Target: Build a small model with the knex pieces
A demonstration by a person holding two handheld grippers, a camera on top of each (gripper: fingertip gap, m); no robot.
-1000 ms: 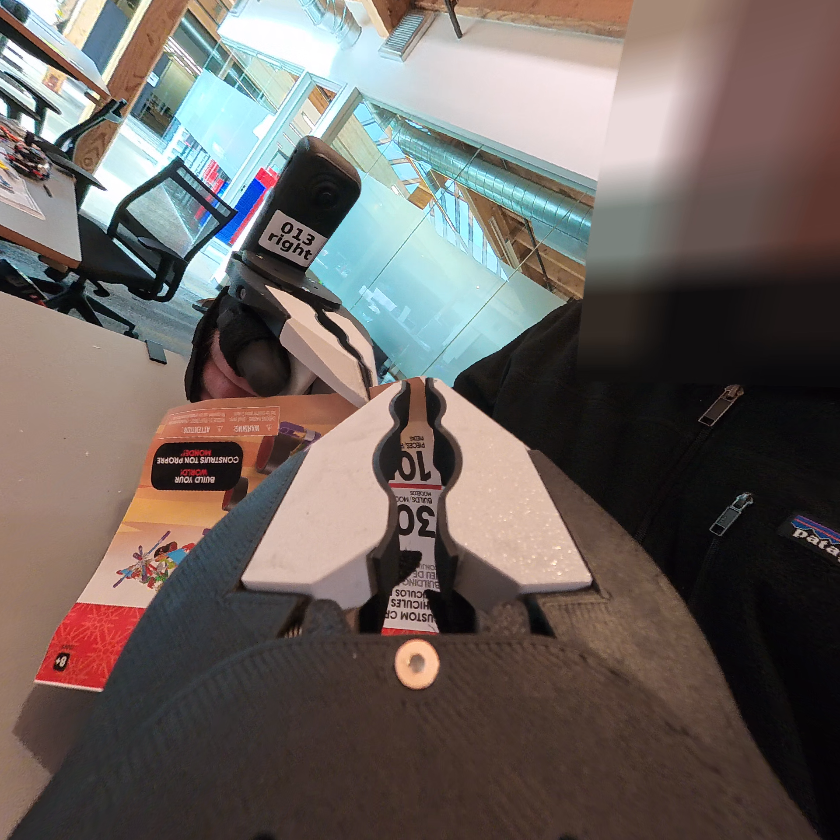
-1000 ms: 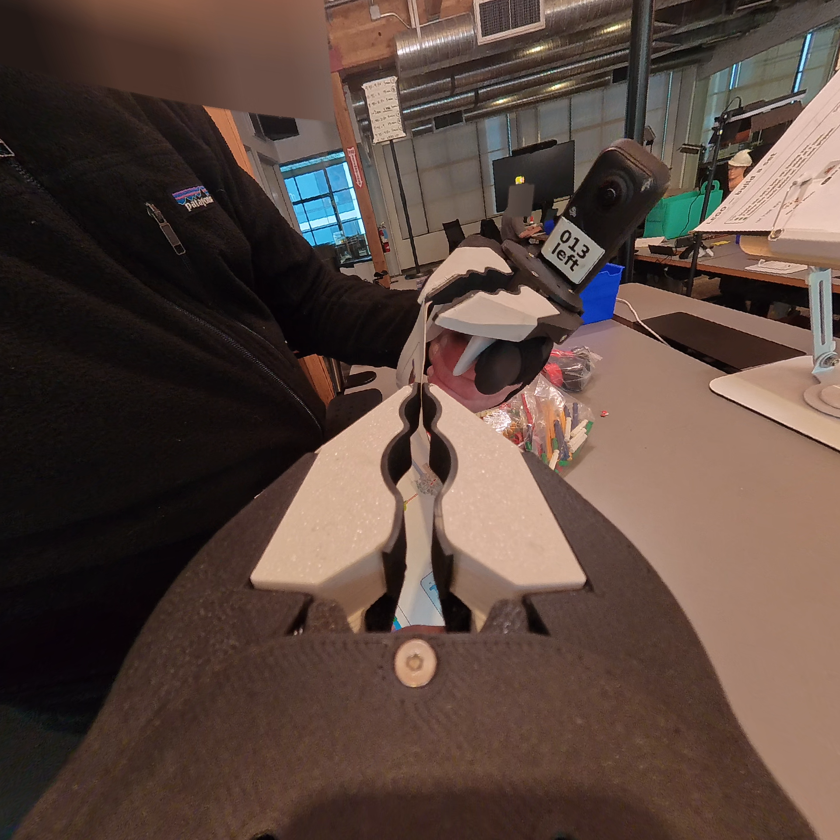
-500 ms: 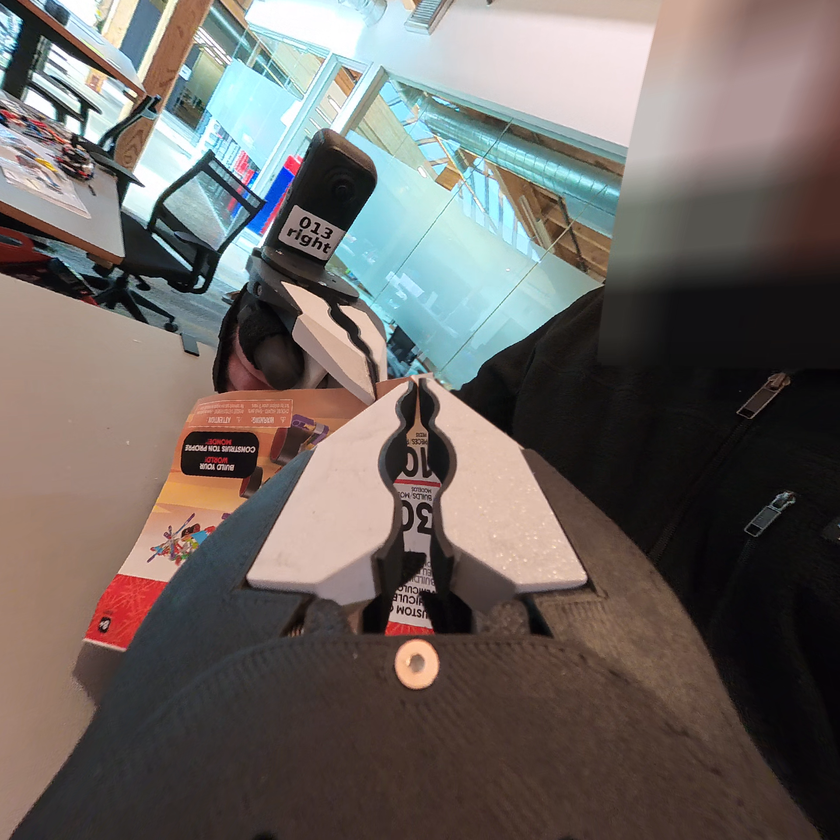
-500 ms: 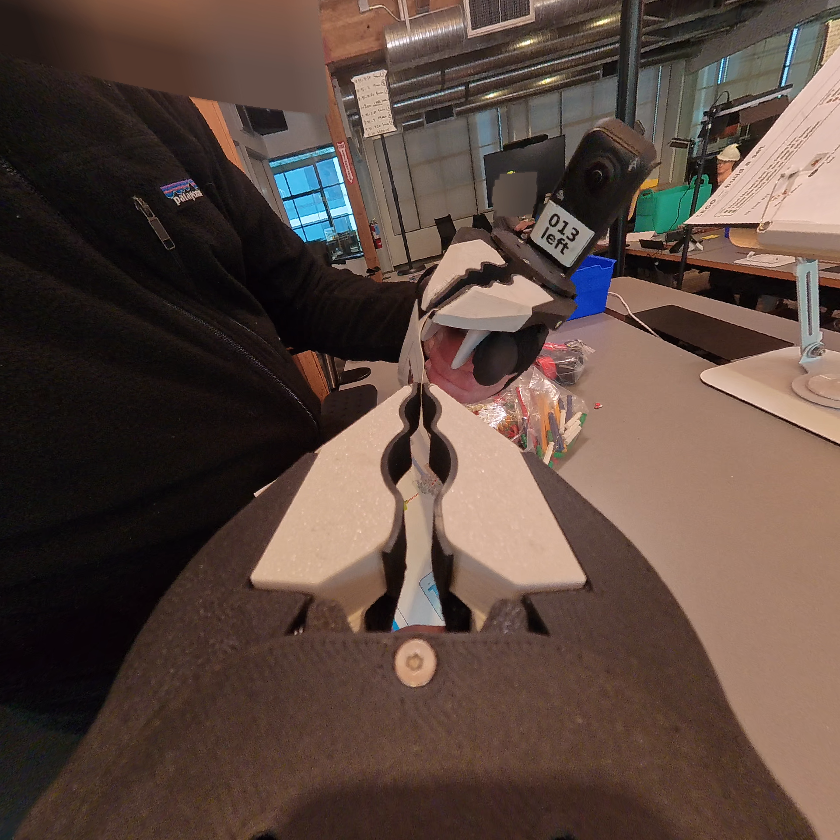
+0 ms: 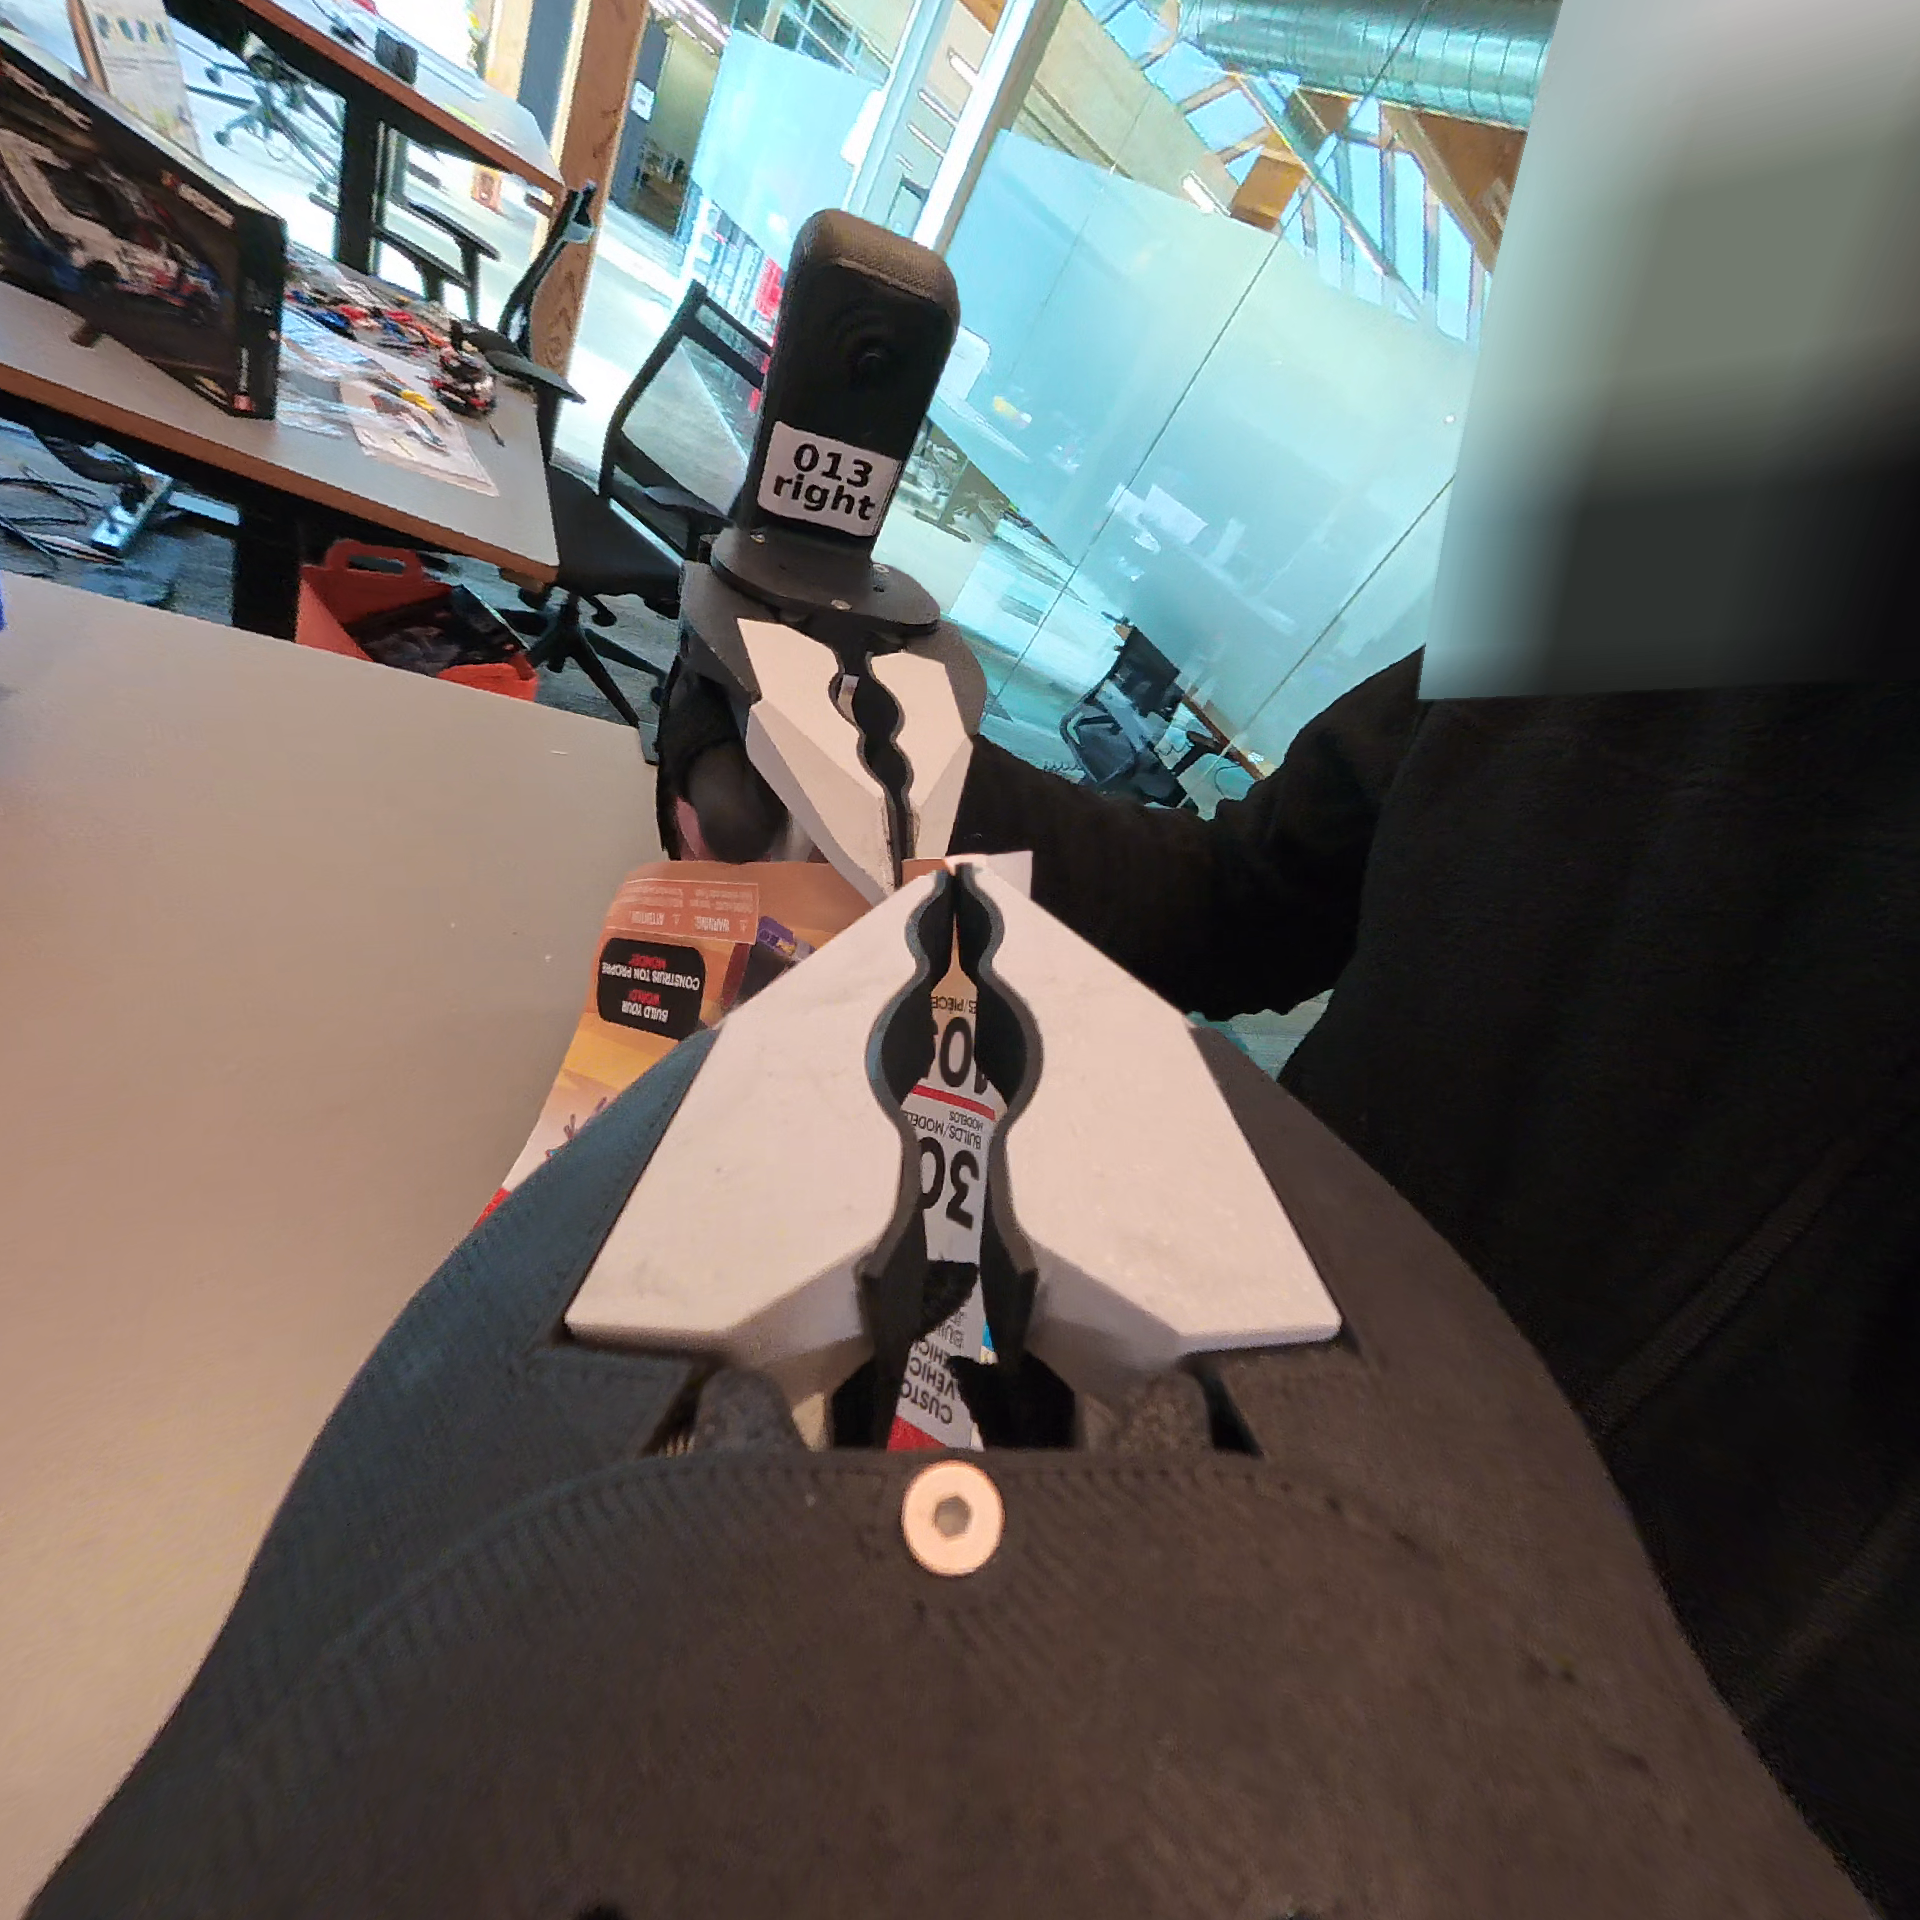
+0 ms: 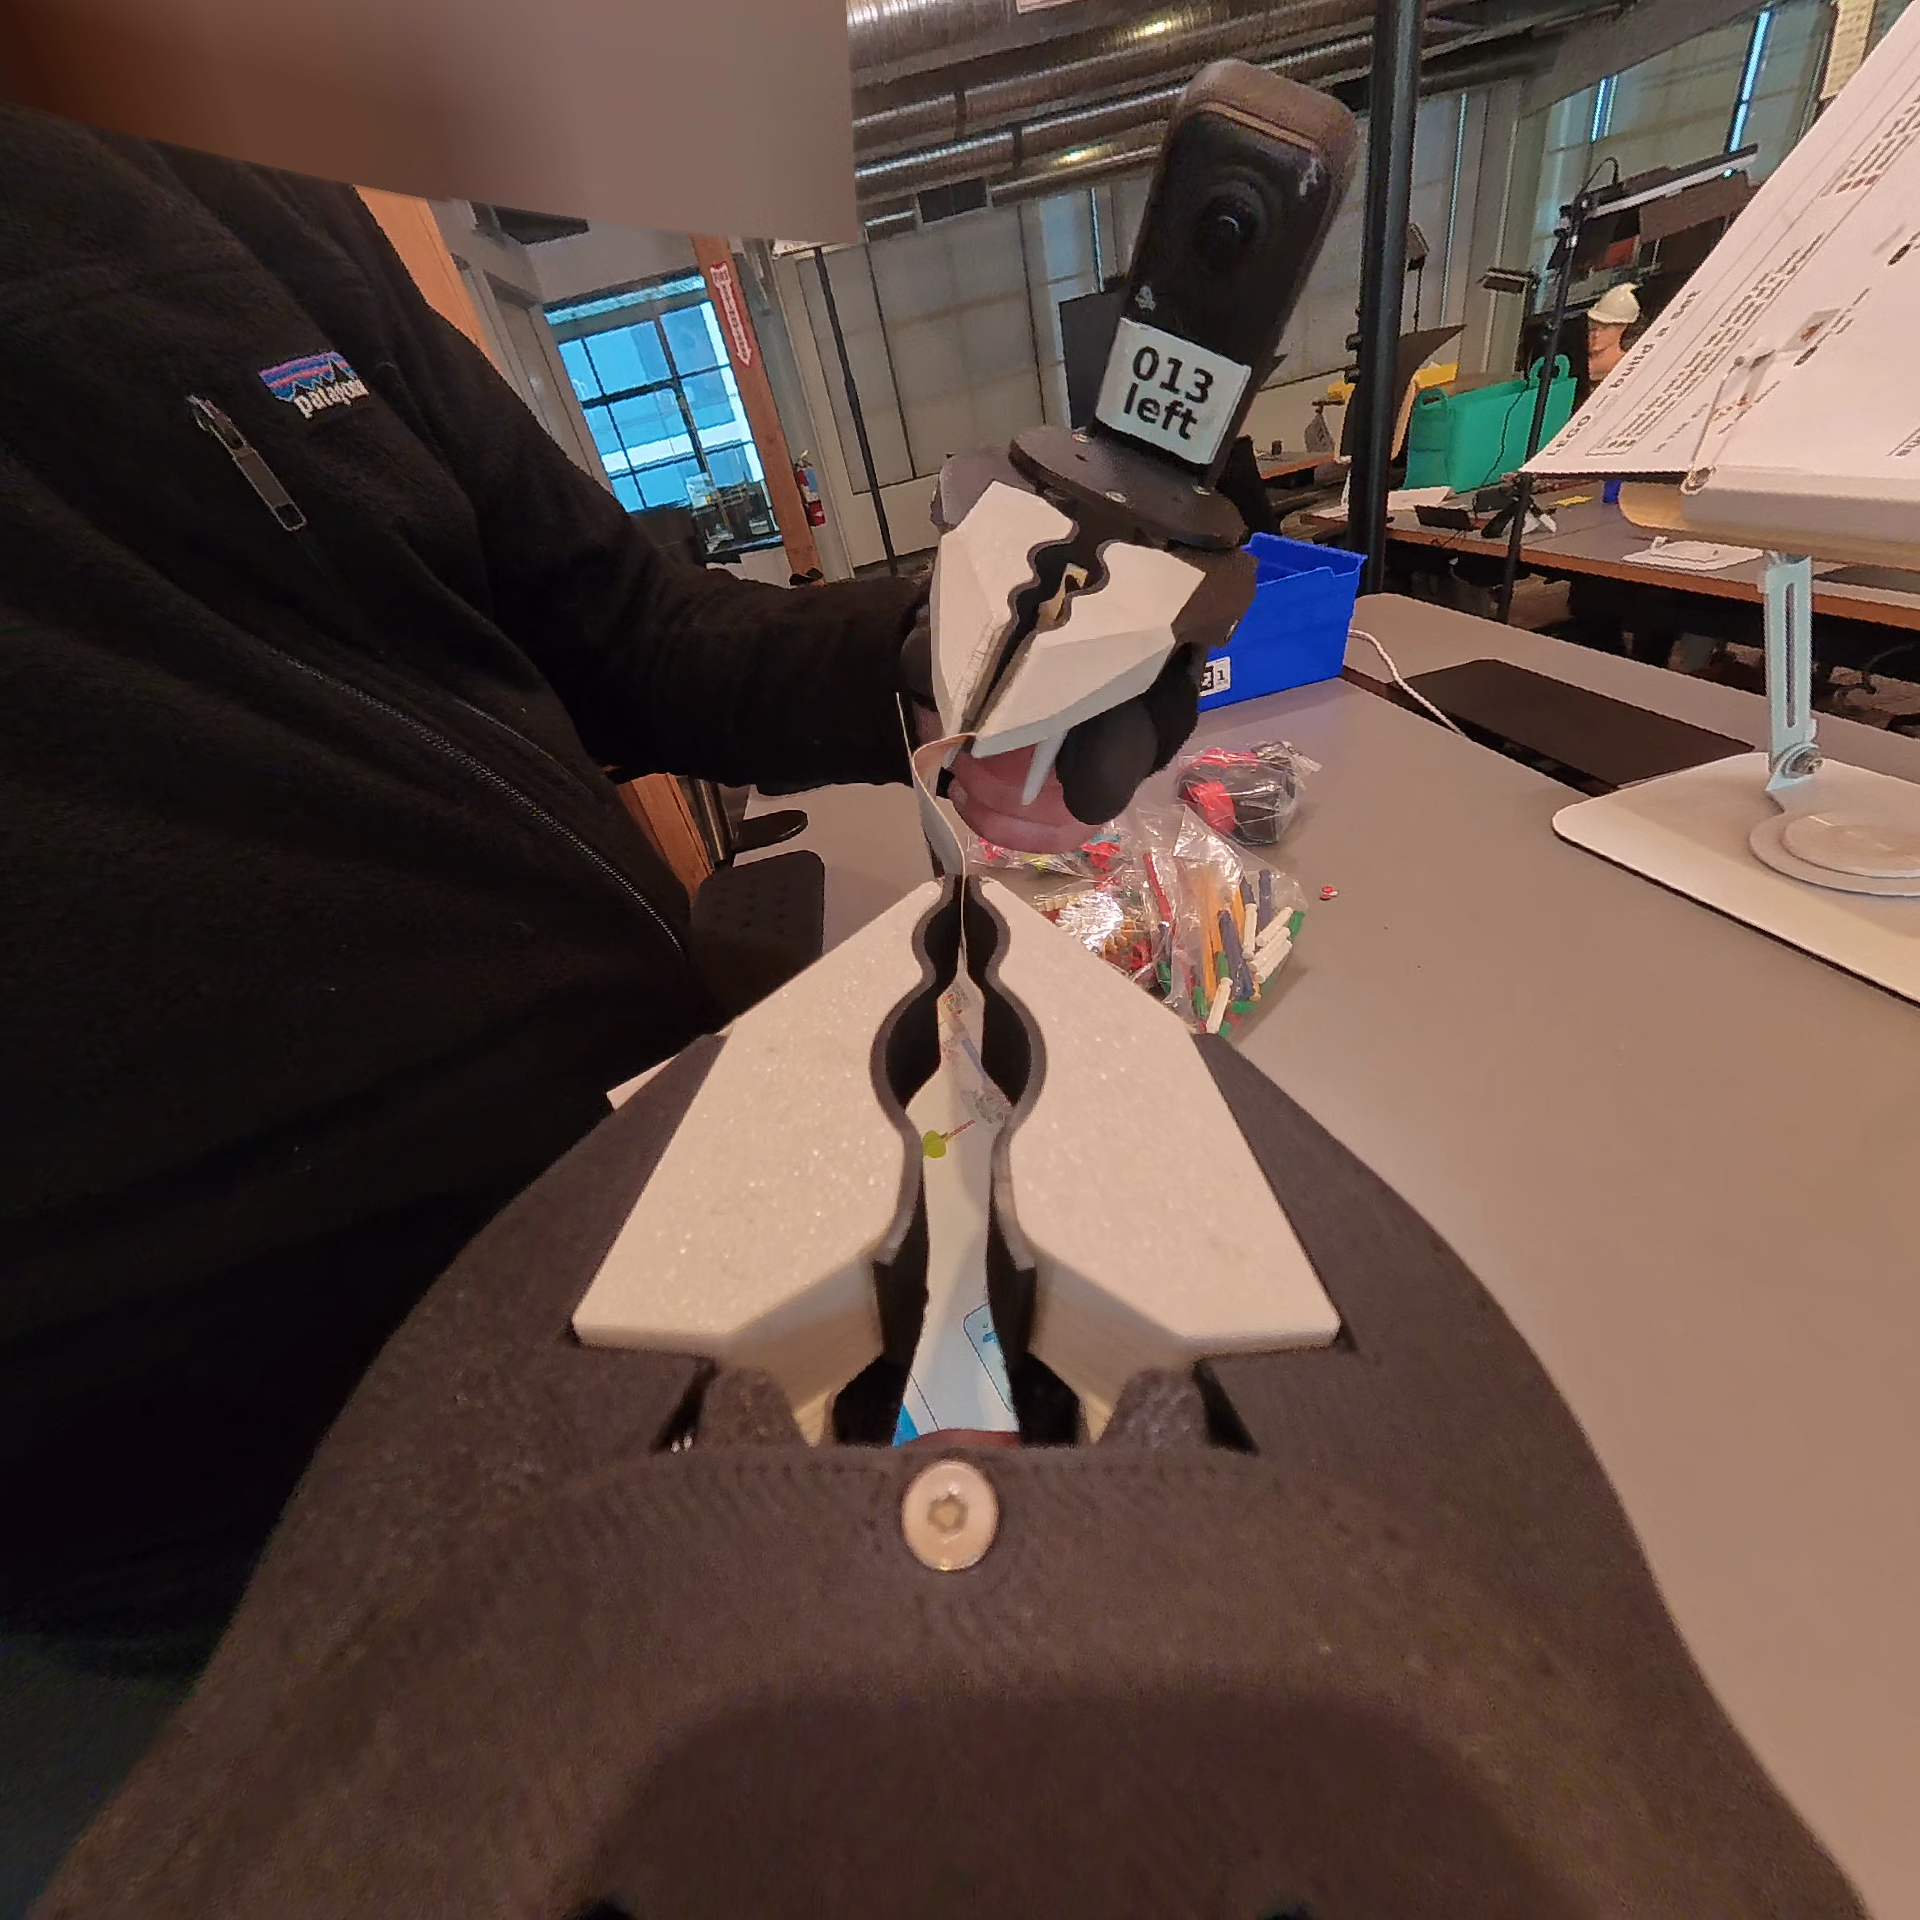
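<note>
Orange printed paper booklet [image 5: 665, 997]: held above grey counter [image 5: 260, 935] near its edge, left gripper [image 5: 954, 883] and right gripper [image 6: 961, 894] jaws both clamped on it; clear bags of coloured sticks [image 6: 1205, 935] beyond.

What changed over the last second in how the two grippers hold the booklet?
The right gripper swung from leaning sideways to nearly upright in the left wrist view, and the left gripper rose likewise in the right wrist view. The booklet tilted with them, less of its cover showing. Both grippers stayed shut on it; the bags on the table did not move.
</note>
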